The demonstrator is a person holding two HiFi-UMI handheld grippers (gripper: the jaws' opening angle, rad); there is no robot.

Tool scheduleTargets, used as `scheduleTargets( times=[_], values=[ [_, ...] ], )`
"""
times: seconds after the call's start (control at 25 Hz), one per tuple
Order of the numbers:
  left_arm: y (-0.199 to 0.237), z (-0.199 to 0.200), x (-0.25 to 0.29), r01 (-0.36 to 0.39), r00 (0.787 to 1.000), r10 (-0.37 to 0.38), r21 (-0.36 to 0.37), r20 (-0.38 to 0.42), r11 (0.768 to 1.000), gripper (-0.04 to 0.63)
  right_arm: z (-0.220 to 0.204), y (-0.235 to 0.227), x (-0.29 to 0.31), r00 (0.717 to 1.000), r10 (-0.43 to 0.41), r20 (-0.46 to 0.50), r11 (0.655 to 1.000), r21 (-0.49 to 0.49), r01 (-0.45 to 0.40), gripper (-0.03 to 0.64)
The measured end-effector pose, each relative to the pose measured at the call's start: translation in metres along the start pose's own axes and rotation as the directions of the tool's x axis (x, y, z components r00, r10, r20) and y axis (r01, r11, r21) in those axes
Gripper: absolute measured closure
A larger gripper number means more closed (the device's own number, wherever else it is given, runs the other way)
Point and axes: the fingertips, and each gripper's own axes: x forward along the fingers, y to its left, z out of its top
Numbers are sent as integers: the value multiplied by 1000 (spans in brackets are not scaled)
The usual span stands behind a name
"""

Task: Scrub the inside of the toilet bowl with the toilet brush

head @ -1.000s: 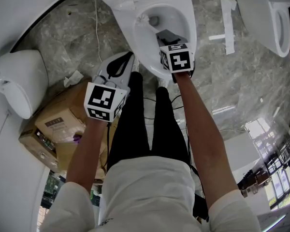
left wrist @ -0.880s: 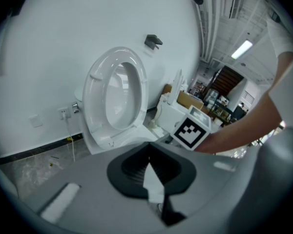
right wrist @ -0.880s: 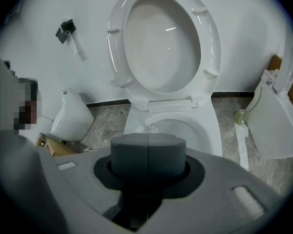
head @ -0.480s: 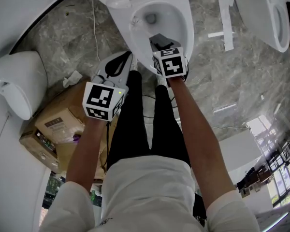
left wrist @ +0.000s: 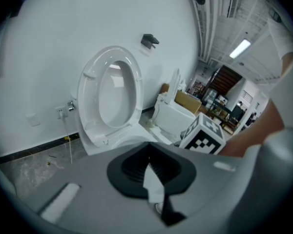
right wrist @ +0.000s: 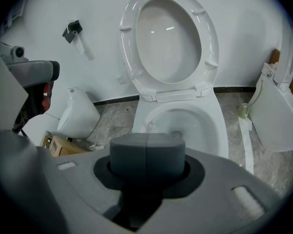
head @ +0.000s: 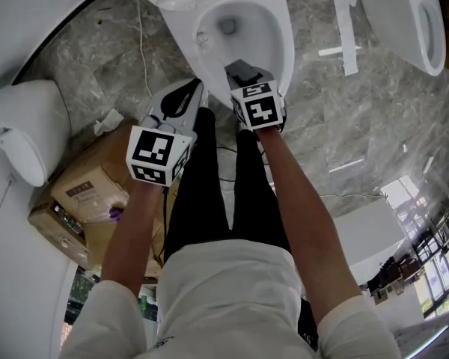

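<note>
The white toilet bowl (head: 280, 32) stands open ahead of me, its seat (right wrist: 168, 38) raised against the wall. My right gripper (head: 243, 72) hangs over the bowl's front rim with its grey pads (right wrist: 129, 155) pressed together. The white head of the toilet brush (head: 203, 40) rests against the bowl's inner left wall, left of the drain. It sits in line with the pads' seam; the pads hide its handle. In the right gripper view the brush head (right wrist: 149, 126) shows just above the pads. My left gripper (head: 181, 99) hovers over the floor left of the bowl; its jaws are not clear.
A second toilet (head: 423, 28) stands at the right, and a white ceramic fixture (head: 26, 126) at the left. A cardboard box (head: 90, 193) lies by my left leg. Tape strips (head: 346, 32) and a thin cable (head: 140, 43) lie on the marble floor.
The right gripper has drawn back toward me, from over the bowl to its front rim. The brush head slid with it, away from the drain. The left gripper has barely moved.
</note>
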Motion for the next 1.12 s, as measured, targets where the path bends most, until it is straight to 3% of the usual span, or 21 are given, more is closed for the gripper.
scheduleTargets(
  times=[0.52, 1.12],
  values=[
    [-6, -8, -1, -64, 998, 64, -16, 12, 998, 601, -47, 9, -23, 998, 40, -47, 999, -29, -42, 472],
    [-42, -22, 2, -40, 999, 40, 14, 13, 999, 601, -104, 2, -51, 997, 53, -60, 998, -23, -54, 472]
  ],
)
